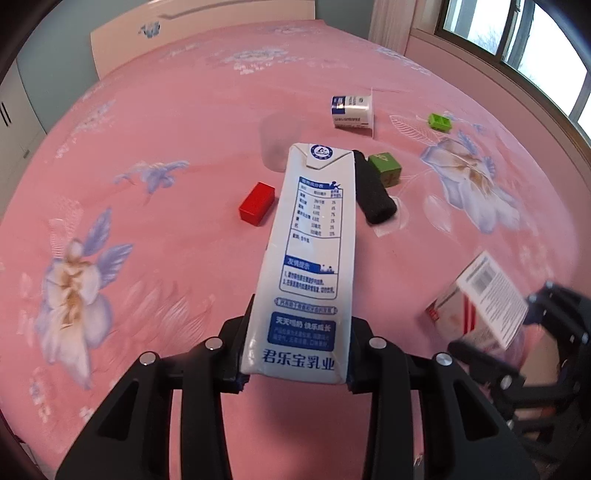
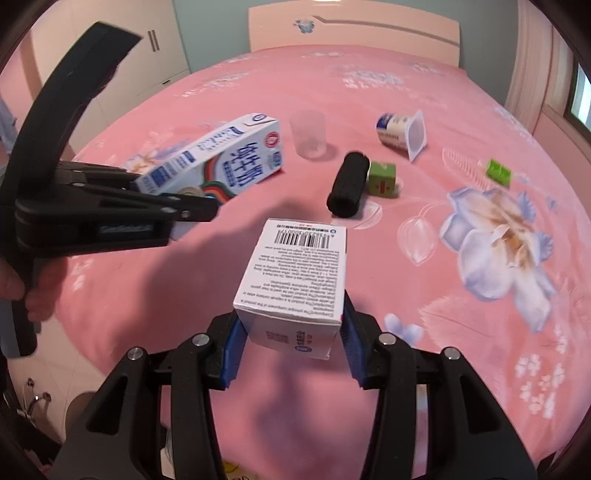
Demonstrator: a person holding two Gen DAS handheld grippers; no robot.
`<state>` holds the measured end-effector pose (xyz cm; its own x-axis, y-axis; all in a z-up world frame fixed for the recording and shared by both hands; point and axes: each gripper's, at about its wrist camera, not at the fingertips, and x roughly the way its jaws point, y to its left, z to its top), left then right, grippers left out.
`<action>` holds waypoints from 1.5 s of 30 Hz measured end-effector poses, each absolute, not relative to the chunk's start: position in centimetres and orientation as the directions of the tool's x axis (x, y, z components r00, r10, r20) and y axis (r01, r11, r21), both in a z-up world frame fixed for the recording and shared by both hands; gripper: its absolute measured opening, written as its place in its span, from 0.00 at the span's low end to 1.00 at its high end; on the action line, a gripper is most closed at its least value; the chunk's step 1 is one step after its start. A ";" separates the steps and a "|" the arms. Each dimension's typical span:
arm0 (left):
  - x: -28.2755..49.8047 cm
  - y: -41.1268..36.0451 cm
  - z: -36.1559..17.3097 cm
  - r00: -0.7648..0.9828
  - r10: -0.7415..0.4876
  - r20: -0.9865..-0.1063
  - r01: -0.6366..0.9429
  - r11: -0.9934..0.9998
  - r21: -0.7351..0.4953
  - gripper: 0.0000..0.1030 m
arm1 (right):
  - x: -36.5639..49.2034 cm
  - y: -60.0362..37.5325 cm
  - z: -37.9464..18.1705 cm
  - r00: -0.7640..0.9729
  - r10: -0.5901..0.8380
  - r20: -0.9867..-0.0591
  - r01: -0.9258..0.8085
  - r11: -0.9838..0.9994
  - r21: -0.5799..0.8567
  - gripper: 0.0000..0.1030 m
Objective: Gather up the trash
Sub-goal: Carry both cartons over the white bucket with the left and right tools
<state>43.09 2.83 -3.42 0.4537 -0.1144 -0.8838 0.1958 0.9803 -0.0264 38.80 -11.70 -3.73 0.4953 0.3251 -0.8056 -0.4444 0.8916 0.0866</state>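
My left gripper [image 1: 295, 365] is shut on a white and blue milk carton [image 1: 310, 258] and holds it above the pink bedspread [image 1: 166, 110]. The carton [image 2: 221, 162] and the left gripper [image 2: 192, 210] also show at the left of the right wrist view. My right gripper [image 2: 291, 339] is shut on a small white medicine box [image 2: 295, 277], held above the bed. That box [image 1: 480, 299] and the right gripper [image 1: 524, 332] show at the right of the left wrist view. A tipped yogurt cup [image 1: 352, 110] [image 2: 402, 134] lies further back.
On the bed lie a clear plastic cup [image 1: 279, 140] [image 2: 308, 134], a black cylinder [image 1: 373, 188] [image 2: 349, 188], a green cube [image 1: 386, 168] [image 2: 382, 179], a small green block [image 1: 439, 122] [image 2: 498, 171] and a red block [image 1: 256, 203]. A headboard [image 2: 354, 33] stands behind.
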 end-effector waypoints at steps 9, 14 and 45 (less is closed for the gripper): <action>34.8 3.2 4.9 0.552 -0.096 -0.829 0.226 0.973 0.038 0.38 | 32.2 -12.3 4.4 0.554 0.357 -0.752 -0.520 0.854 0.022 0.46; 29.9 3.0 7.9 0.590 -0.085 -0.803 0.246 0.966 0.078 0.38 | 28.5 -12.3 7.7 0.582 0.372 -0.723 -0.547 0.837 -0.010 0.46; 14.3 2.2 1.7 0.492 -0.084 -0.867 0.318 0.944 0.089 0.38 | 15.5 -11.5 4.7 0.488 0.383 -0.784 -0.627 0.779 -0.009 0.46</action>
<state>14.27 2.17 1.71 0.4920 -0.0836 -0.8666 0.3176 0.9440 0.0892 15.48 -11.50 4.69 0.4878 0.3830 -0.7845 -0.6267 0.7792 -0.0093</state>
